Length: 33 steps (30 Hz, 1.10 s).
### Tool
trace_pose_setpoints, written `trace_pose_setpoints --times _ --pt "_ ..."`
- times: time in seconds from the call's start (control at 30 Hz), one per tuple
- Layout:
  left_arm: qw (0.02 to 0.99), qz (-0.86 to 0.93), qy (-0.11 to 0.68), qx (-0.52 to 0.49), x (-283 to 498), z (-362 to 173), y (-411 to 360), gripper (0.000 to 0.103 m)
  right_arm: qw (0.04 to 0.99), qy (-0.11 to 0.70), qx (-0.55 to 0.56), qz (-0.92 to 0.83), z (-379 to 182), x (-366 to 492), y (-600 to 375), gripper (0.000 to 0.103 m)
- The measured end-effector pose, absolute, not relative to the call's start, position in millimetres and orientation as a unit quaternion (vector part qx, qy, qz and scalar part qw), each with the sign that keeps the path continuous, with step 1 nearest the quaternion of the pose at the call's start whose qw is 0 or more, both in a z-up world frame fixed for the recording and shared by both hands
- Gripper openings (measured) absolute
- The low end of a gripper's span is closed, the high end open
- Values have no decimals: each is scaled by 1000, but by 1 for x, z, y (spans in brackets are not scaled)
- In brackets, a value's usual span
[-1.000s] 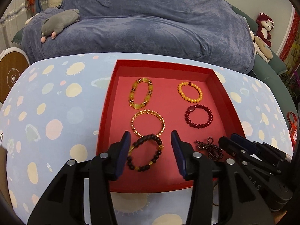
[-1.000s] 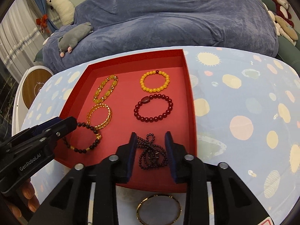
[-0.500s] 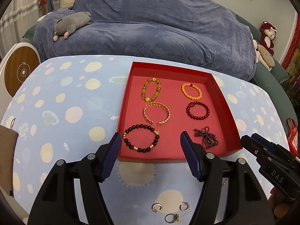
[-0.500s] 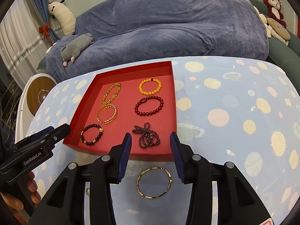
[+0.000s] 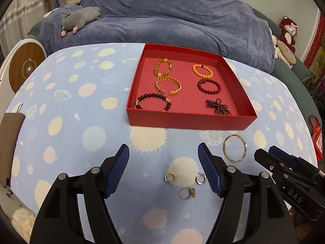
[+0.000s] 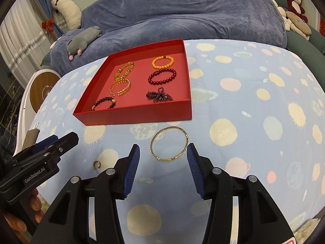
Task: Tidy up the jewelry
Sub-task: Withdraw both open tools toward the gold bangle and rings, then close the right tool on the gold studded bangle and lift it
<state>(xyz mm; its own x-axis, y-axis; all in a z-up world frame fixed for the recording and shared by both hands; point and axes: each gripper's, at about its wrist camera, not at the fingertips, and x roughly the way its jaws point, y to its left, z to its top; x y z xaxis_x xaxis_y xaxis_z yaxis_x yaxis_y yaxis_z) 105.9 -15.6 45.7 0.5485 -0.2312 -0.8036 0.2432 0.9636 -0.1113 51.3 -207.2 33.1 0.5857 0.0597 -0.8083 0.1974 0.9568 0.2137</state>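
Inside the red tray [image 5: 189, 120] six bracelets are sitting sorted; gold bangle [image 6: 169, 143] and rings [image 5: 186, 193] are still waiting on the table [image 5: 81, 105], both grippers, left gripper [image 5: 163, 169] and right gripper [image 6: 163, 167], are opening up empty.

My two views are evenly lit by soft indoor light, with only faint shadows. The centre is sharp; fisheye bending curves everything toward the edges, and black vignette fills the frame corners.

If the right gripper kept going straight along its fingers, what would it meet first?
Most likely the gold bangle on the tablecloth, lying just ahead between the opening, empty right gripper; depth is uncertain.
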Motion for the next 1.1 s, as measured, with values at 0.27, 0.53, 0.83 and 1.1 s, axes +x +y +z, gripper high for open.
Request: trace_pose_setpoints --times 0.27,0.53,0.83,1.1 --pt "867 -133 479 5 85 18 -11 67 866 478 139 -47 10 33 -201 47" --pt "867 -129 480 29 77 4 -15 67 859 490 139 -49 -1 33 -198 47" --pt "871 -121 475 30 79 0 -12 67 860 491 128 -57 -8 51 -197 59" --pt "870 -119 477 21 80 -3 -6 67 863 491 103 -55 -13 83 -189 65"
